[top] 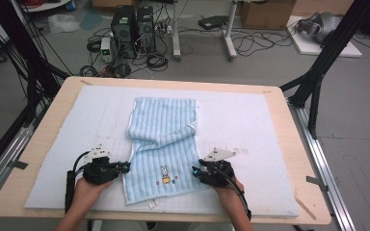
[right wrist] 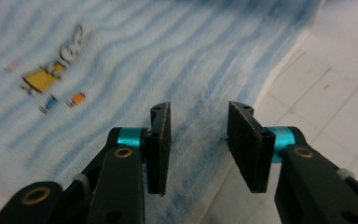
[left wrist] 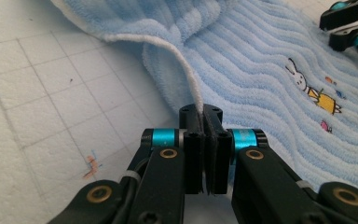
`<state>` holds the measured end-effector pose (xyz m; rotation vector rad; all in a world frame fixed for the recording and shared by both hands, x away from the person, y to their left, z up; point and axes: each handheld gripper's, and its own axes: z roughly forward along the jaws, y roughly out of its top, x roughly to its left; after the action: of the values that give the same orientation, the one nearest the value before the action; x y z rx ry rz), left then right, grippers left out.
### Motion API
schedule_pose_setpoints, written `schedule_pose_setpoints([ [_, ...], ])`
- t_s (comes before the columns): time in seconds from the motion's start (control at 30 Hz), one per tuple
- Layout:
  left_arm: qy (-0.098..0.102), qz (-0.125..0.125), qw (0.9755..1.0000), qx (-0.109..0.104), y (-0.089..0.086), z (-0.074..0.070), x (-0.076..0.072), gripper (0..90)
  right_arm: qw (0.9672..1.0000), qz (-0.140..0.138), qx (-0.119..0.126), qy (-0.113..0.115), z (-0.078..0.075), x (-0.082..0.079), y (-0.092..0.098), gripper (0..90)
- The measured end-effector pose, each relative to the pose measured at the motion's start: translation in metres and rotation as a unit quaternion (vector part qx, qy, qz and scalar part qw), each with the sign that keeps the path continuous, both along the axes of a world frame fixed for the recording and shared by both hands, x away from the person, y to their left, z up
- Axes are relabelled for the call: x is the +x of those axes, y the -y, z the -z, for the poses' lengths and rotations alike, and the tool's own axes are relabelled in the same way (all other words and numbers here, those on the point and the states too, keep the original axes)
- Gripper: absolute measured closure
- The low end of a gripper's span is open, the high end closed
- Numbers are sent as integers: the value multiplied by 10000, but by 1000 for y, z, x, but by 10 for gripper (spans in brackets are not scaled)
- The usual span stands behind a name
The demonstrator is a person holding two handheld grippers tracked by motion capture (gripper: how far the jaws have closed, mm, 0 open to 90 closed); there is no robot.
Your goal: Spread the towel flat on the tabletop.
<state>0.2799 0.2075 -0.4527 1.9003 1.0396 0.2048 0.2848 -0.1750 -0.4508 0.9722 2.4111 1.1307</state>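
A light blue ribbed towel (top: 161,144) with a small rabbit picture (top: 164,173) lies lengthwise on the white gridded mat (top: 250,120), its far part folded over. My left gripper (top: 125,167) is at the towel's left edge, near the front. In the left gripper view it (left wrist: 200,112) is shut on the towel's white hem (left wrist: 189,74), which rises out of the jaws. My right gripper (top: 195,171) is at the towel's right edge. In the right gripper view it (right wrist: 199,112) is open, its pads apart just above the towel (right wrist: 168,46) close to its border.
The mat covers most of a wooden table (top: 296,159). Behind the table, on the floor, are computer towers (top: 134,26), loose cables (top: 250,41) and a cardboard box (top: 267,13). Black frame legs (top: 325,62) stand at both sides.
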Motion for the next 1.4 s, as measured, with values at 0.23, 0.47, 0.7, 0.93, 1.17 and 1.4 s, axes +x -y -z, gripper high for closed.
schedule_pose_setpoints([
  [0.23,-9,-3,9999,-141,-2,0,2,862,9985,-471,-164,-202,-6,-5,7,870],
  [0.47,-226,395,9986,-269,-2,-3,1,863,9950,-839,-84,-535,-8,-28,18,871],
  [0.7,-349,689,9967,-264,-5,-6,-10,840,9911,-1081,86,-770,-9,-48,25,769],
  [0.93,115,-37,9996,-248,-11,-10,-6,501,9997,37,229,-7,-17,-18,17,607],
  [1.17,639,-609,9961,-69,-21,-14,-2,469,9961,658,-391,447,-12,22,-11,733],
  [1.4,616,-761,9951,-132,-28,-18,13,474,9958,509,-760,6,-10,26,-11,894],
])
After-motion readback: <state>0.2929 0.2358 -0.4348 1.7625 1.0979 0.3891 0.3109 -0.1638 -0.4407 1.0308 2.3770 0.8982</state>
